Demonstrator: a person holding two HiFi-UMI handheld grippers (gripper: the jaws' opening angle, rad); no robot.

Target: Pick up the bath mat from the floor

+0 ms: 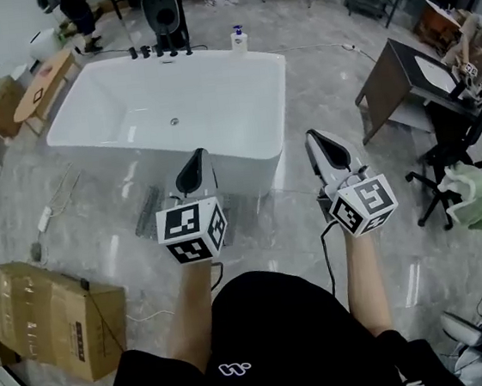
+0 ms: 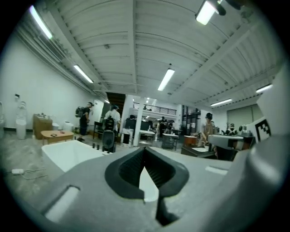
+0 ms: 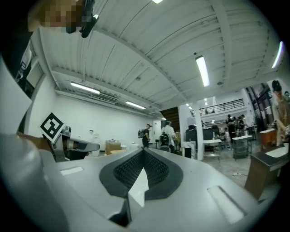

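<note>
Fingers (image 2: 129, 170) on my left gripper (image 1: 199, 154) are pressed together with nothing between them. My right gripper (image 1: 312, 136) is closed and empty too. Both point at the white bathtub (image 1: 246, 157).

The bath mat (image 1: 149, 210) lies flat on the floor (image 1: 296, 225), right by the near side of the bathtub. It is just left of my left gripper, which hides part of it. It is grey with stripes.

The floor is shiny grey stone. A cardboard box (image 1: 56, 317) sits to my left, and a white cable (image 1: 49, 216) lies near the bath mat. On the right stand a dark desk (image 1: 397, 83) and a black chair (image 1: 442, 178). Between the bathtub and me the floor is open.
</note>
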